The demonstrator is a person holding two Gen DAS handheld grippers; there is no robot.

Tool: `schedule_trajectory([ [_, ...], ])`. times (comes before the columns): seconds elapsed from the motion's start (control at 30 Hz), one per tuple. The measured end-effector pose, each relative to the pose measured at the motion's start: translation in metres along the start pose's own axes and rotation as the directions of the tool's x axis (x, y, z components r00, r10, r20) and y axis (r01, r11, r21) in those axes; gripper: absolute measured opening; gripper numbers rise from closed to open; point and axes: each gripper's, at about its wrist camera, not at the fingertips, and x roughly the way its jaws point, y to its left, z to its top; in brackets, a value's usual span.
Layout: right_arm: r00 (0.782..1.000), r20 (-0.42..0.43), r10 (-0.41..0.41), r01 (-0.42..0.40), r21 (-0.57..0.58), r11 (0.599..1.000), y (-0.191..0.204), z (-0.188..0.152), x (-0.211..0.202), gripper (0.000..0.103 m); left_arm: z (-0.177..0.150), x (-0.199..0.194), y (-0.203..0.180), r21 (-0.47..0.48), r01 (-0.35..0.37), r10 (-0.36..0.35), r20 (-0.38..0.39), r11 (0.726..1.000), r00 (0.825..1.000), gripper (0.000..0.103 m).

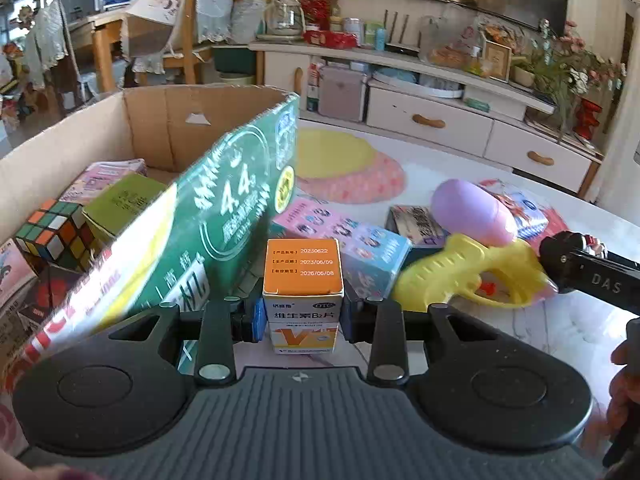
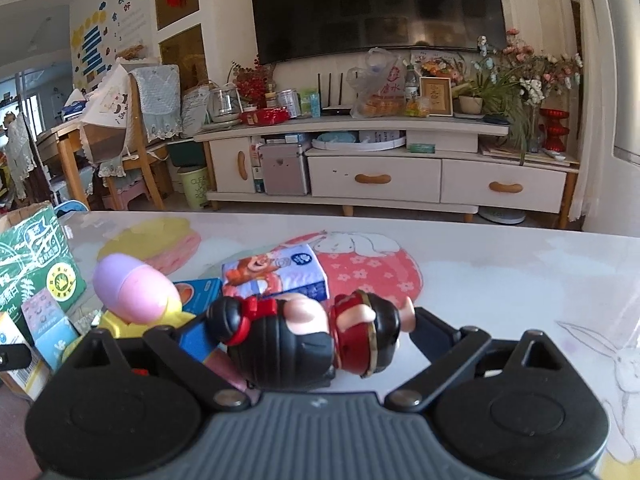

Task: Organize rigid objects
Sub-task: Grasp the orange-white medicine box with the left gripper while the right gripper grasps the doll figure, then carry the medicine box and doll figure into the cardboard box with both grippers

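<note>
The left gripper (image 1: 303, 316) squeezes a small vitamin box (image 1: 303, 294) between its 2 blue pads (image 1: 259, 317). The box stands upright, with an orange top and white sides. It sits just in front of the big cardboard box (image 1: 168, 120).

The right gripper (image 2: 316, 336) holds a toy figure (image 2: 308, 332) with black hair and red clothes. The figure lies on its side between the 2 black fingers, which press against it on both sides.

Only the left view looks inside the cardboard box. A Rubik's cube (image 1: 54, 234) lies in there, next to an olive-green box (image 1: 120, 202) and a pink box (image 1: 106, 176). A tall green carton (image 1: 224, 216) leans over the box edge and hides part of the inside. Only the right view shows the toy figure.

Both views show a yellow water gun (image 1: 468, 272) with a purple tank (image 1: 472, 212) lying on the table (image 1: 560, 320). In the left view the right gripper's black tip touches the gun's far end. A pink and blue box (image 1: 348, 240) lies behind the vitamin box. In the right view a blue cartoon box (image 2: 276, 276) lies just behind the figure, and the water gun is to its left.
</note>
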Motion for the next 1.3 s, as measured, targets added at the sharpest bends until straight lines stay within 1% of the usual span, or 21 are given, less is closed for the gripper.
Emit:
schedule_trajectory([
  [0.17, 1.000, 0.004, -0.023, 0.023, 0.016, 1.000, 0.002, -0.007, -0.013, 0.097, -0.005, -0.005, -0.007, 0.033, 0.043, -0.043, -0.012, 0.999, 0.999, 0.042],
  [0.37, 0.998, 0.016, -0.058, 0.059, -0.019, 0.998, 0.015, -0.018, -0.029, 0.097, -0.016, -0.012, -0.015, 0.081, 0.086, -0.086, -0.008, 0.993, 0.996, 0.042],
  [0.53, 0.997, 0.007, -0.080, 0.080, 0.003, 0.997, 0.018, -0.027, -0.040, 0.097, -0.024, -0.017, -0.016, 0.109, 0.116, -0.116, -0.008, 0.987, 0.993, 0.042],
  [0.93, 0.990, -0.013, -0.140, 0.141, 0.014, 0.990, 0.027, -0.050, -0.071, 0.097, -0.035, -0.031, -0.021, 0.150, 0.197, -0.195, -0.031, 0.969, 0.980, 0.042],
  [1.3, 0.982, -0.053, -0.181, 0.182, 0.024, 0.983, 0.045, -0.069, -0.093, 0.097, -0.044, -0.039, -0.017, 0.184, 0.272, -0.266, -0.061, 0.944, 0.962, 0.042],
])
